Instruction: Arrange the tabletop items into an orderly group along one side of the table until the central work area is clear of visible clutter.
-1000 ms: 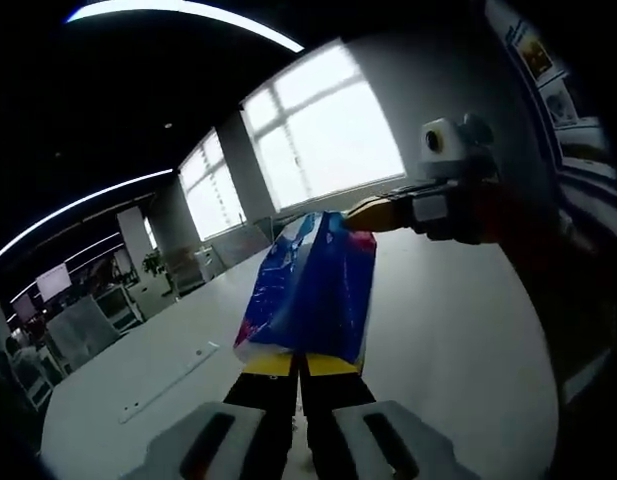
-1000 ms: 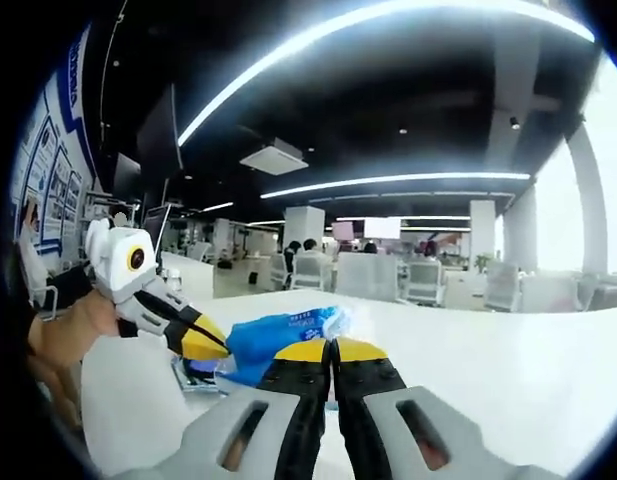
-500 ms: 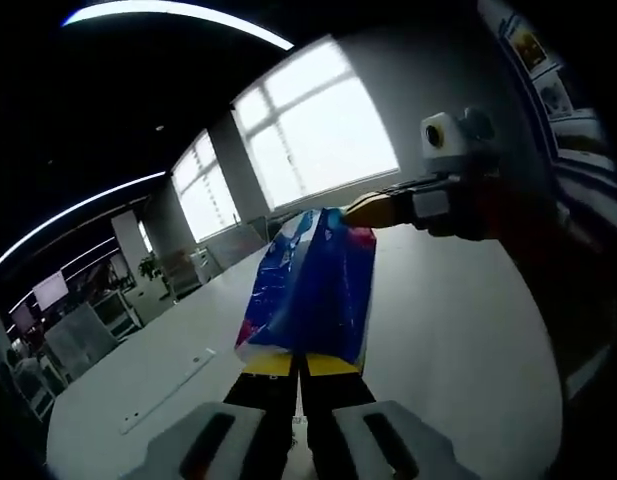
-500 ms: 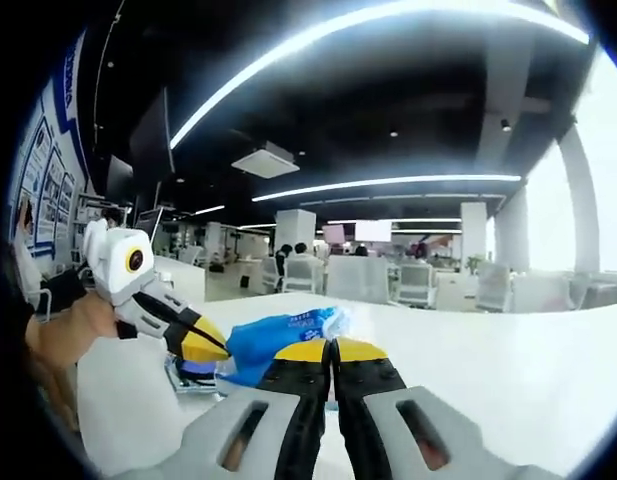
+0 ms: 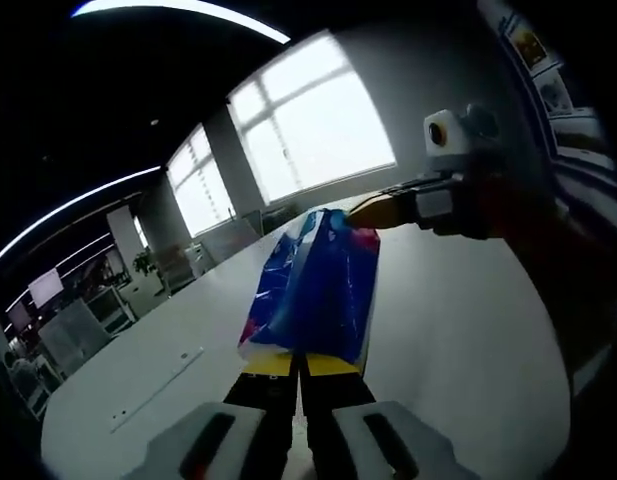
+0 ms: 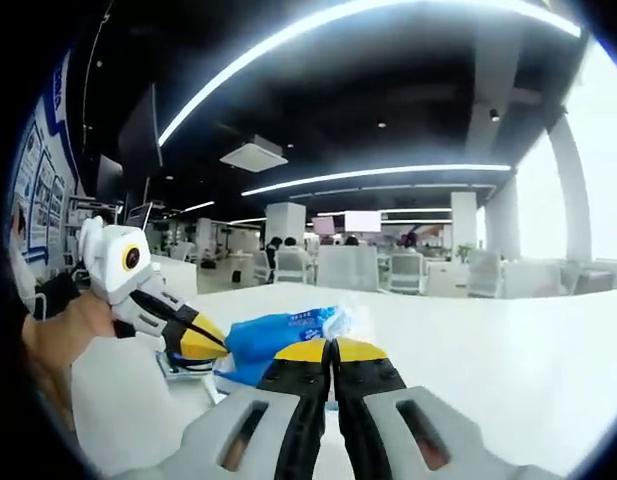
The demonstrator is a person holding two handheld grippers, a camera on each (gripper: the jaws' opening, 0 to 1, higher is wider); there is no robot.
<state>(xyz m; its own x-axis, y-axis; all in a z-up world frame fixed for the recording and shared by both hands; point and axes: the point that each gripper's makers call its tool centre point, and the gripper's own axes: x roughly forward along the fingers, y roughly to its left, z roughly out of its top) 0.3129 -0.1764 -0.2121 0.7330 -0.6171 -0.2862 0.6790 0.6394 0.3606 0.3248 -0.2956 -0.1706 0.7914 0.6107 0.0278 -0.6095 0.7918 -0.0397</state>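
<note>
Pinched at opposite ends between the closed jaws of the left gripper (image 5: 299,362) and right gripper (image 6: 331,352), a blue snack bag (image 5: 316,288) is held above the white table (image 5: 458,330); its placement along one side is judged not yet done.

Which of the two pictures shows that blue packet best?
The left gripper view: the blue packet faces it full-length, pinched at both ends by closed fingers. The right gripper view sees it edge-on, partly behind its own fingers.

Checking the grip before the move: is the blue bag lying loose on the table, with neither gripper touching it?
No: the blue bag is pinched at opposite ends by the left gripper and the right gripper.
</note>
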